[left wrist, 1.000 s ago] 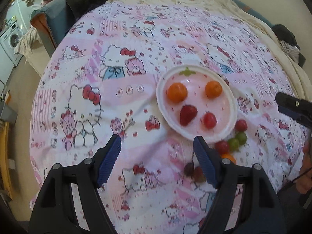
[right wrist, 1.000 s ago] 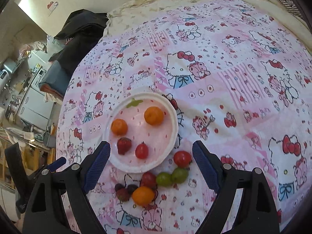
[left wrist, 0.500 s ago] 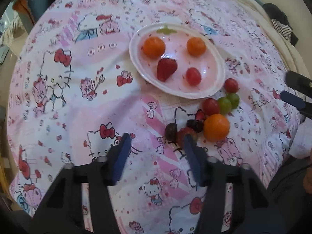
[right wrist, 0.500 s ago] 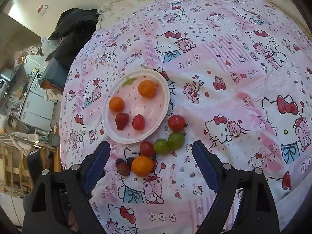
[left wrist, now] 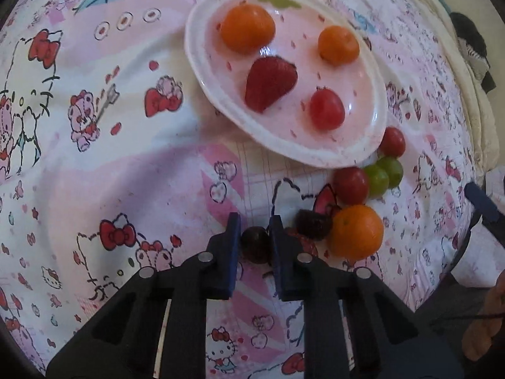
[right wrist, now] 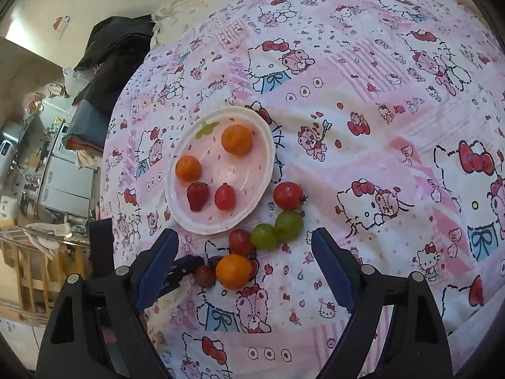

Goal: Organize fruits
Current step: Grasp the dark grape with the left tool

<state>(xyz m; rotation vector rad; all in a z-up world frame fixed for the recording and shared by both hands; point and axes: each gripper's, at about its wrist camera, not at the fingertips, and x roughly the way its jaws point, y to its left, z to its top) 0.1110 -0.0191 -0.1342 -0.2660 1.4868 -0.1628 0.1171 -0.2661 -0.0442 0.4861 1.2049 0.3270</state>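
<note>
A dark grape (left wrist: 255,243) sits pinched between the blue pads of the left gripper (left wrist: 255,240), low on the patterned bedsheet (left wrist: 126,158) just short of the loose fruit; right beside it lies a dark berry (left wrist: 312,223), touching a loose orange (left wrist: 356,232); beyond these a red grape (left wrist: 351,185), two green grapes (left wrist: 383,175) and a cherry tomato (left wrist: 392,141) curve along the near rim of the white plate (left wrist: 195,63); the plate holds two oranges (left wrist: 247,27), a strawberry (left wrist: 270,82) and a red grape tomato (left wrist: 326,110); the right gripper (right wrist: 244,267) hangs with its jaws spread wide above the same loose cluster, gripping nothing, the loose orange lying between its fingers in its own view; the sheet covers a bed, with dark clothing (right wrist: 116,50) heaped at its far edge.
</note>
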